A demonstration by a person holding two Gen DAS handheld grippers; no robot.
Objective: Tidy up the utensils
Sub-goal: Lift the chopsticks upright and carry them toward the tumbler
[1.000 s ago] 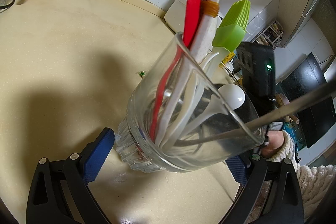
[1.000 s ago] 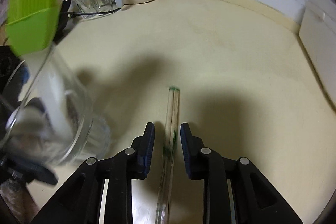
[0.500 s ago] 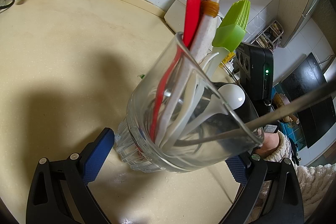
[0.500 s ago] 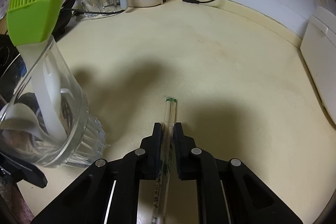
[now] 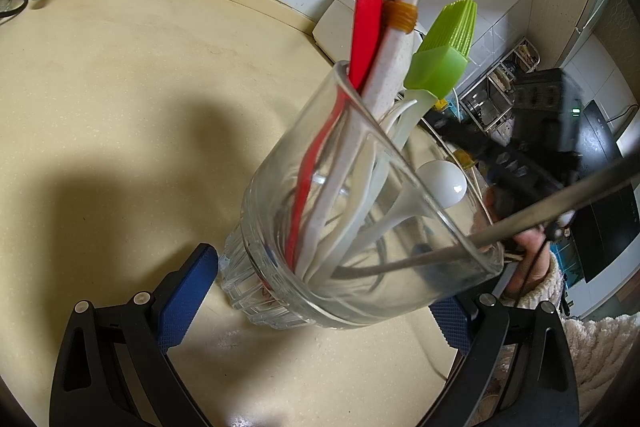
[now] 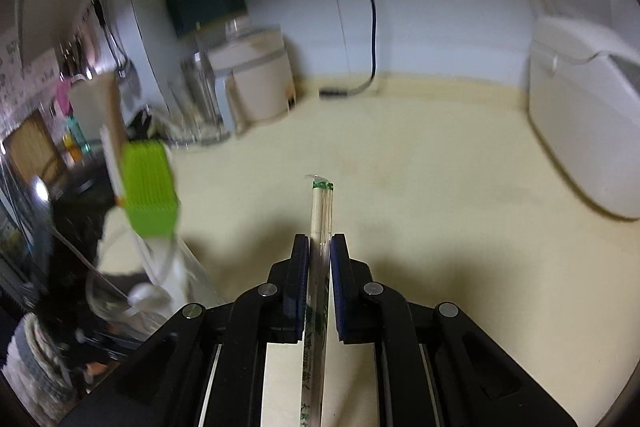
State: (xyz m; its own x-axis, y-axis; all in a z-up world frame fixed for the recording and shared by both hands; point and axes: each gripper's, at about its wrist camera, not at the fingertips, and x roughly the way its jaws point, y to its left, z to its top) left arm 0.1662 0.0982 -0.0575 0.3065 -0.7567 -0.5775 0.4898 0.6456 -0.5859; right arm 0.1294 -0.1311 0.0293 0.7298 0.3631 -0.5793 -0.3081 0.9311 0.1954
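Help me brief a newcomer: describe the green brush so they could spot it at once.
Start at the cream countertop, then find the tilted glass cup between the left gripper's blue pads. The green brush pokes out of its rim beside a red spatula; it alone has a lime, ridged bristle head.

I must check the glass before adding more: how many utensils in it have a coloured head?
2: a red spatula at the glass rim, and a green brush beside it. Others, partly hidden, look white or metal.

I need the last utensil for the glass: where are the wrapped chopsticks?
Right wrist view, centre: the chopsticks are clamped in the right gripper, above the counter, right of the glass.
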